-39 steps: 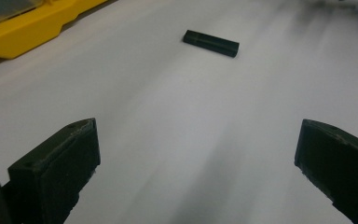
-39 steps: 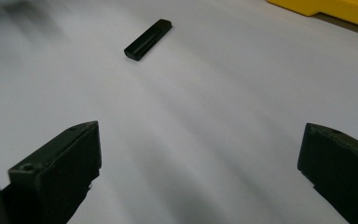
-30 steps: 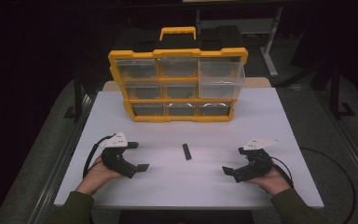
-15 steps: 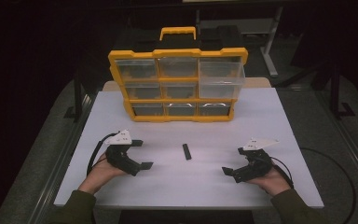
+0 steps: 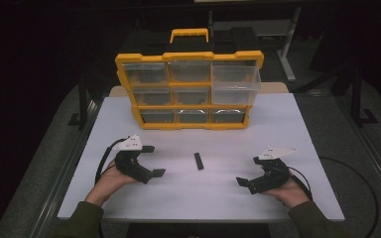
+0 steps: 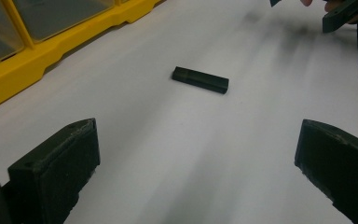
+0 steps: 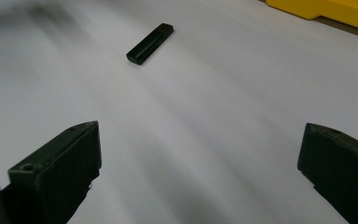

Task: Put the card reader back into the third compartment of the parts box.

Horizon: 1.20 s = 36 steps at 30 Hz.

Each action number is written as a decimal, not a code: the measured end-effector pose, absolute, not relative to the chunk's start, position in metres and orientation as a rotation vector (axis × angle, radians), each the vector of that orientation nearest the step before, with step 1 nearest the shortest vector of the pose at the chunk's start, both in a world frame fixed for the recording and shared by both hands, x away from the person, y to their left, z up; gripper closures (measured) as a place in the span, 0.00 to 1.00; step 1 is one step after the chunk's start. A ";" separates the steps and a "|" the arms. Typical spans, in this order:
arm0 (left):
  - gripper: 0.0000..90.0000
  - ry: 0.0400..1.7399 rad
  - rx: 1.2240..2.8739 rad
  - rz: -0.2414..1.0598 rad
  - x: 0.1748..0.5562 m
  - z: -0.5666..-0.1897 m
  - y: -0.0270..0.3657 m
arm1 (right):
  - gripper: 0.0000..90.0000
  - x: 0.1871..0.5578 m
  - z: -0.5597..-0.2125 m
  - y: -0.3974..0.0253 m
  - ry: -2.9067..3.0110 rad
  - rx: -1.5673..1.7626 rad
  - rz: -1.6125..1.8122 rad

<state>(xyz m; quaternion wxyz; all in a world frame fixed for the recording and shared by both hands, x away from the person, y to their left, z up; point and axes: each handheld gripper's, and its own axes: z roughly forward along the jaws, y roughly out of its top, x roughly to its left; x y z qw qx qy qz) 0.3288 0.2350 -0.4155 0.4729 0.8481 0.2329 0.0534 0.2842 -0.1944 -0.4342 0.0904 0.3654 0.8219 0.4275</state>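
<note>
Grippers rest at either side of a white table in the high view, the left gripper and the right gripper each held in a hand, both with jaws spread wide and holding nothing. Between them, well apart from either, a small black bar lies flat on the tabletop. Behind it stands a yellow organizer case with clear drawers, upright at the table's far side.

From the left gripper view, the black bar lies ahead of the gaping jaws, untouched, with the case's yellow base at upper left and part of the right gripper at the top right corner.

From the right gripper view, the bar sits ahead and toward the left jaw's side, clear of both parted jaws, a yellow edge of the case at top right.
</note>
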 end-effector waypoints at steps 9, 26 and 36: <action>0.00 0.555 2.056 0.112 0.331 -0.412 0.229 | 0.00 0.286 -0.434 -0.195 2.442 1.092 1.277; 0.00 0.522 2.063 0.105 0.339 -0.407 0.214 | 0.00 0.286 -0.434 -0.195 2.442 1.090 1.273; 0.00 0.508 2.077 0.098 0.343 -0.406 0.206 | 0.00 0.285 -0.434 -0.195 2.440 1.087 1.270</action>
